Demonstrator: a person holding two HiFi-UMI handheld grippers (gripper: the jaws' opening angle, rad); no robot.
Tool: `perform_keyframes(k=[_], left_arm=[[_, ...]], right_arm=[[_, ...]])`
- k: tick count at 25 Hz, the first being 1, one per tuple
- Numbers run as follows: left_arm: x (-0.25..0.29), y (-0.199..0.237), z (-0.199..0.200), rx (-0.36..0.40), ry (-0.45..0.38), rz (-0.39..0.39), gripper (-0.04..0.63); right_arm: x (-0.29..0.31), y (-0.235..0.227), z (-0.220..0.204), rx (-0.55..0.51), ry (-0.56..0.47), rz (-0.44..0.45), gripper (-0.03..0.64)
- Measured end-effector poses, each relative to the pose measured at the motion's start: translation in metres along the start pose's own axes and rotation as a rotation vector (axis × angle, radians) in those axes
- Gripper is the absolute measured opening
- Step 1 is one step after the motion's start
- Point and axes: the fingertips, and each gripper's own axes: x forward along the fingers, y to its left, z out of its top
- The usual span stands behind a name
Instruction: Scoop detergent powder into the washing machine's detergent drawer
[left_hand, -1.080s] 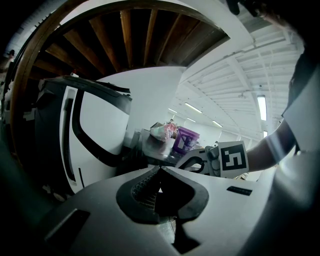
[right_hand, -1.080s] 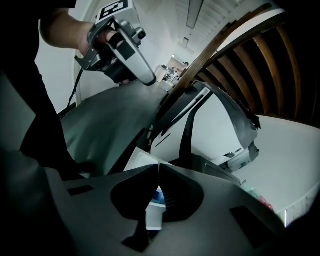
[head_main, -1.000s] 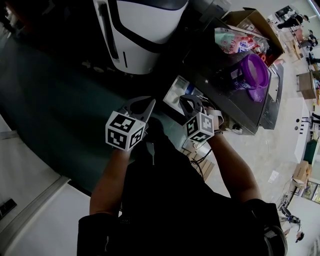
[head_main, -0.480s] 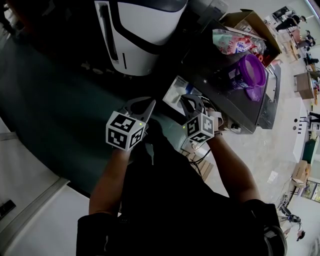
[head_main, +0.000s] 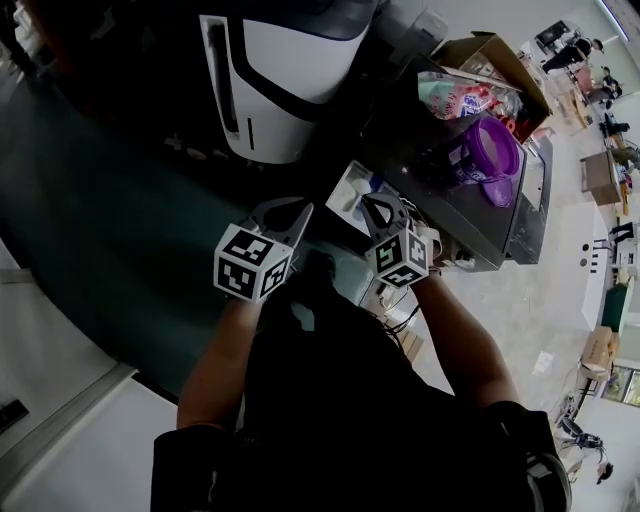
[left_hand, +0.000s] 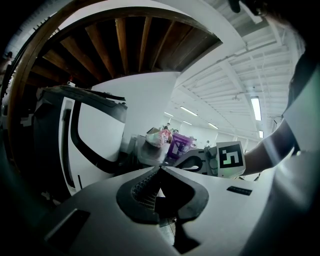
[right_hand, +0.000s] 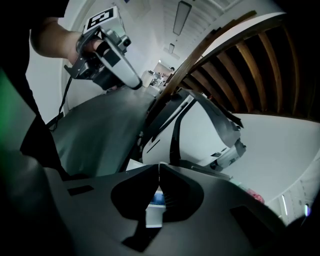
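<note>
Pale shop floor runs off to the right in the head view, and a big white machine (head_main: 285, 75) fills the top. Beside it is a dark top (head_main: 450, 215) carrying a purple tub (head_main: 487, 150), a pink bag (head_main: 455, 98) and a cardboard box (head_main: 490, 55). The drawer (head_main: 352, 190) juts out from the near edge of that top as a white tray with a bit of blue in it, just ahead of the right gripper (head_main: 380, 208).

Both grippers hover close to the person's body. The left gripper (left_hand: 160, 168) has its jaws pressed together with nothing between them, and so does the right one.

The likely trouble is the carry. The tub stands well apart from the drawer, so powder probably has to travel across the dark top and could spill along the way. With the jaws shut, reaching in before they part could knock the tub or the bag over. The drawer is small and sticks out, so a bump from the nearby right gripper might push it shut.
</note>
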Motion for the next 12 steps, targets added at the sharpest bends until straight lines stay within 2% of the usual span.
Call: perform_keyframes(k=[8,12], left_arm=[[0.0,-0.008,0.003,0.004,0.007,0.01,0.008],[0.011,-0.013,0.003,0.012,0.025,0.021,0.008]], right_arm=[[0.02,0.035,-0.015,-0.057,0.062,0.095,0.02],[0.015,0.024,-0.007,0.018,-0.014,0.094,0.02]])
